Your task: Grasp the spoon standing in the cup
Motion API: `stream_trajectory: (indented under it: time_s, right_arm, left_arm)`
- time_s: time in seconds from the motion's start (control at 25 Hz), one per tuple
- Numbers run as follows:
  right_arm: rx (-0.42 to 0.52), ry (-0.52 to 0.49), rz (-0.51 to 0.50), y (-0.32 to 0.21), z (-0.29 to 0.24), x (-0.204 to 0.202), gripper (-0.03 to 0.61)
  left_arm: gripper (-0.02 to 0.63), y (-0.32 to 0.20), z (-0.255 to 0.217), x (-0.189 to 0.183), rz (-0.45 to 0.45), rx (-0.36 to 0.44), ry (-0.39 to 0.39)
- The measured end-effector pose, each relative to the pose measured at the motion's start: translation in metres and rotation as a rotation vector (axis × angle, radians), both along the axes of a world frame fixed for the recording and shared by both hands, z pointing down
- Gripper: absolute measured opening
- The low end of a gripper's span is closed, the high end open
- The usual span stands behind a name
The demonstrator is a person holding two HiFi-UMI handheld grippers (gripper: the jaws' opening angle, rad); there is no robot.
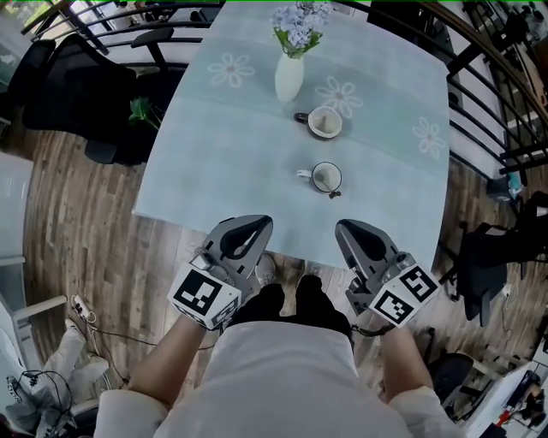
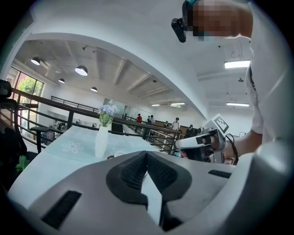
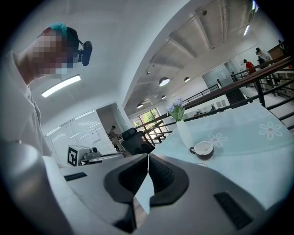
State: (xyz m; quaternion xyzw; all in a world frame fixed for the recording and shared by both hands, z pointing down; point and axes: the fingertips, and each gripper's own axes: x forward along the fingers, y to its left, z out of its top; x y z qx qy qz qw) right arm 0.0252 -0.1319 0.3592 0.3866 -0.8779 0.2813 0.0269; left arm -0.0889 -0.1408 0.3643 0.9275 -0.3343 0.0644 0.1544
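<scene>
Left gripper (image 1: 257, 226), right gripper (image 1: 348, 231) (both closed) over table edge (image 1: 298, 246); cup (image 1: 326, 164) beyond.

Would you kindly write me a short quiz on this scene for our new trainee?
1. True or false: the left gripper and the right gripper both have their jaws shut and empty.
2. Which cup holds the spoon? A: the near cup. B: the far cup beside the vase.
3. Fill in: the vase holds ____.
Key: 1 true; 2 A; 3 flowers.
</scene>
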Motion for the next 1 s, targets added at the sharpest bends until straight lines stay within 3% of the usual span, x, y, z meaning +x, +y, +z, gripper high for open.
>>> stream_trajectory:
  time_s: [0.44,1.0]
  right_arm:
    - [-0.01,0.042,-0.117,-0.044,0.027,0.026,0.022]
    - [-0.005,0.159,-0.305,-0.071,0.067,0.03,0.023]
  left_arm:
    - [0.018,-0.024,0.026,0.029,-0.095,-0.047,-0.028]
    - [0.018,-0.038,0.061,0.042,-0.207,-0.097,-0.02]
